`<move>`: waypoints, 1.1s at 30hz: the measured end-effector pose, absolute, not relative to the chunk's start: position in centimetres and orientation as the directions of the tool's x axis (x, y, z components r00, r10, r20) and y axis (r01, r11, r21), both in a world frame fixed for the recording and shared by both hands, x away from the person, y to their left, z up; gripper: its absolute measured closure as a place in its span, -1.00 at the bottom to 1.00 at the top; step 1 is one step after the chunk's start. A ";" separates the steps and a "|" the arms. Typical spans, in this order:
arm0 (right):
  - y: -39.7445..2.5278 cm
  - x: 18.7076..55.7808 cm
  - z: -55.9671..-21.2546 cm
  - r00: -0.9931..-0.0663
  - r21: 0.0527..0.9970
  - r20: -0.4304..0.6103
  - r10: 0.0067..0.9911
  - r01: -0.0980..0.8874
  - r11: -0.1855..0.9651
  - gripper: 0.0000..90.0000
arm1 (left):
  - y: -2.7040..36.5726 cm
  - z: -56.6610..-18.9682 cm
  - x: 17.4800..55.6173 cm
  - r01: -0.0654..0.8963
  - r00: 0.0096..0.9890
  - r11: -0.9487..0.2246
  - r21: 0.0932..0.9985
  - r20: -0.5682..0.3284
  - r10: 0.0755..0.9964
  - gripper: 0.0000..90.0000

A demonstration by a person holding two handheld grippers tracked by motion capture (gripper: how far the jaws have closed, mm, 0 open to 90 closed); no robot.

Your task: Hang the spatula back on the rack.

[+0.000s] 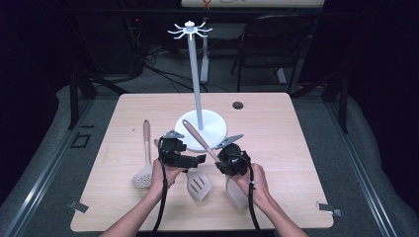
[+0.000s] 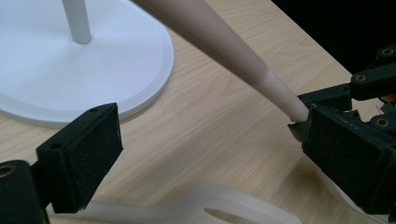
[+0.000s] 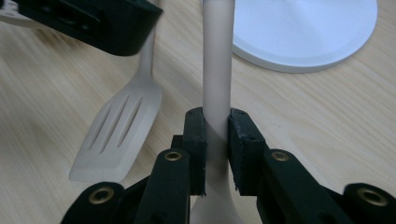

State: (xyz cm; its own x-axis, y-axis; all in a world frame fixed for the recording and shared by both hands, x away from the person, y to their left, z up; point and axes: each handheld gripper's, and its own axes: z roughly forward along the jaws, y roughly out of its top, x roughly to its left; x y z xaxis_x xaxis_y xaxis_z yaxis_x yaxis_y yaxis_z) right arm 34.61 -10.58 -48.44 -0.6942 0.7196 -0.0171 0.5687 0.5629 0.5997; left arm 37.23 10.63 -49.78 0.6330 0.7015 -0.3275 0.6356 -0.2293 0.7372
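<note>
**Ana:** Three utensils and one rack on the table (image 1: 276,197), as I count it. Why does the rack (image 1: 196,89) stand at the middle?

**Ben:** Its hooks sit at the top of the pole, so I judge the utensils are meant to hang there, and both hands can reach it from where it stands.

**Ana:** And the right gripper (image 3: 216,140)?

**Ben:** Clamped on a spatula (image 1: 197,135) at the neck, near the blade. The handle tilts up over the rack's base, free end in the air, likely so that end can meet a hook.

**Ana:** The left gripper (image 1: 190,160)?

**Ben:** Jaws apart, holding nothing, just beside the spatula, perhaps to steady it. Below it the slotted turner (image 3: 116,135) lies flat on the table.

**Ana:** The skimmer (image 1: 144,168)?

**Ben:** Flat too, left of both hands, handle pointing away.

**Ana:** Any brand or lettering?

**Ben:** None that I can read anywhere.
</note>
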 end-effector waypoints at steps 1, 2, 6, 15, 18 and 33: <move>-10.4 34.6 -48.4 -0.698 0.606 -0.015 0.716 0.563 0.561 0.75 | 10.6 -49.8 37.3 0.635 0.634 -0.225 0.739 -0.331 0.699 -0.76; -10.4 34.6 -48.4 -0.698 0.606 -0.015 0.716 0.563 0.561 0.75 | 10.5 -49.8 37.3 0.636 0.633 -0.221 0.739 -0.336 0.697 -0.76; -10.1 34.4 -48.2 -0.700 0.613 -0.026 0.714 0.553 0.565 0.75 | 10.5 -49.8 37.5 0.642 0.637 -0.191 0.742 -0.378 0.672 -0.57; -9.7 34.1 -48.2 -0.715 0.617 -0.037 0.698 0.533 0.579 0.74 | 10.0 -49.7 37.7 0.637 0.651 -0.143 0.757 -0.429 0.626 -0.05; -9.5 34.0 -48.4 -0.721 0.606 -0.057 0.691 0.524 0.598 0.74 | 10.0 -49.8 37.8 0.635 0.649 -0.129 0.762 -0.435 0.624 0.08; -10.0 33.8 -47.8 -0.697 0.654 -0.095 0.711 0.494 0.572 0.74 | 9.2 -48.8 37.4 0.591 0.692 -0.068 0.804 -0.461 0.556 0.51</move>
State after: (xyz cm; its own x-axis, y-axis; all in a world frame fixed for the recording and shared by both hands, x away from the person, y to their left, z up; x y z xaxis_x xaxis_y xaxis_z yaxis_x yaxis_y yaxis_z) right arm 33.84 -10.00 -47.84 -0.6971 0.7106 -0.0953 0.4941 0.5725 0.6543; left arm 37.36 9.24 -48.78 0.6916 0.5560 -0.4609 0.5906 -0.0681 0.8041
